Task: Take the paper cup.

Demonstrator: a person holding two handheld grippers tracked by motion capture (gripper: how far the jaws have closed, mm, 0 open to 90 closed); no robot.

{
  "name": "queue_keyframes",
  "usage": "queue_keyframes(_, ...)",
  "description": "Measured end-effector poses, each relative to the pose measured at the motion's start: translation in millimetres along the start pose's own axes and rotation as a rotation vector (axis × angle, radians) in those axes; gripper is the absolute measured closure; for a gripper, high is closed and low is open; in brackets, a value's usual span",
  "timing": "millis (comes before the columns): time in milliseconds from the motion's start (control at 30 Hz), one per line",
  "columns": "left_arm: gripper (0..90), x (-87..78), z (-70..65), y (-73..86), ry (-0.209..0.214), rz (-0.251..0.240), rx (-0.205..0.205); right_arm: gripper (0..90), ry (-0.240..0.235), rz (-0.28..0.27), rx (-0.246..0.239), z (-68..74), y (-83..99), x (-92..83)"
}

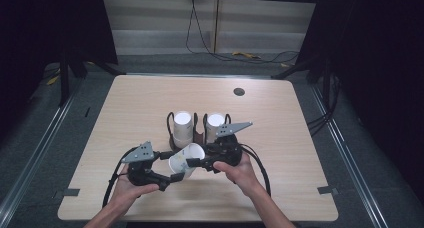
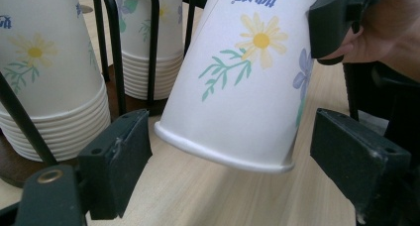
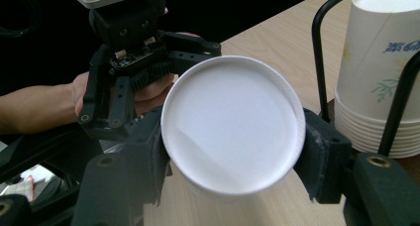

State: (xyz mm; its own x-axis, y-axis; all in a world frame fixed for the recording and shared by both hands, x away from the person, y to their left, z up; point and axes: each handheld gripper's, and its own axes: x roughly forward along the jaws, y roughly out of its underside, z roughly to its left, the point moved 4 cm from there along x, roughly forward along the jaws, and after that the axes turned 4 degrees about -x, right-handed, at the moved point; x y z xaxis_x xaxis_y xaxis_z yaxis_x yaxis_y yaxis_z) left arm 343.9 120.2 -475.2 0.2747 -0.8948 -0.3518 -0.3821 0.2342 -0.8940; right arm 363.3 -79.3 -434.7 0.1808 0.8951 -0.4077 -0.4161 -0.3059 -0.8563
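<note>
I hold the cup [image 1: 186,160] in my right gripper [image 1: 196,163], its jaws clamped on the cup's narrow bottom end. In the right gripper view the white base [image 3: 232,123] faces the camera and a pad presses in on each side. The cup hangs just above the table [image 1: 280,118], near my side, just in front of the rack [image 1: 196,133] with its two stacks [image 1: 182,125] of cups.

My left gripper [image 1: 172,179] stands with its jaws apart, one on each side of the rolled rim [image 2: 218,154] and not touching it. I judge the step to be a handover, or a grip at the mouth.

To do it well I keep the right hand quiet and bring the left jaws a little farther up the wall, past the rim, before closing. The paper is thin, so I close gently and evenly so as not to crush the mouth. I let go on the right only once the left pads sit firm.

The cup lies tilted, nearer level than upright. Its long axis runs from the base at the right gripper down and left to the open mouth at the left one.
</note>
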Motion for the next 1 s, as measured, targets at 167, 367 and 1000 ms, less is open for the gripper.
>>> queue_keyframes(167, 16.0, 4.2, 1.0, 0.7, 0.004, 0.007, 0.002, 38.0, -0.016, 0.008, 0.006, 1.6, 0.4, 3.9)
queue_keyframes(367, 18.8, 10.8, -1.5, 1.0, 0.01, 0.01, 0.018, 38.0, -0.033, 0.012, 0.01, 3.0, 0.6, 7.7)
queue_keyframes(1000, 20.4, 14.7, -0.4, 1.8, 0.033, -0.039, 0.0, 37.5, -0.044, -0.024, 0.032, 2.4, 1.9, 5.0)
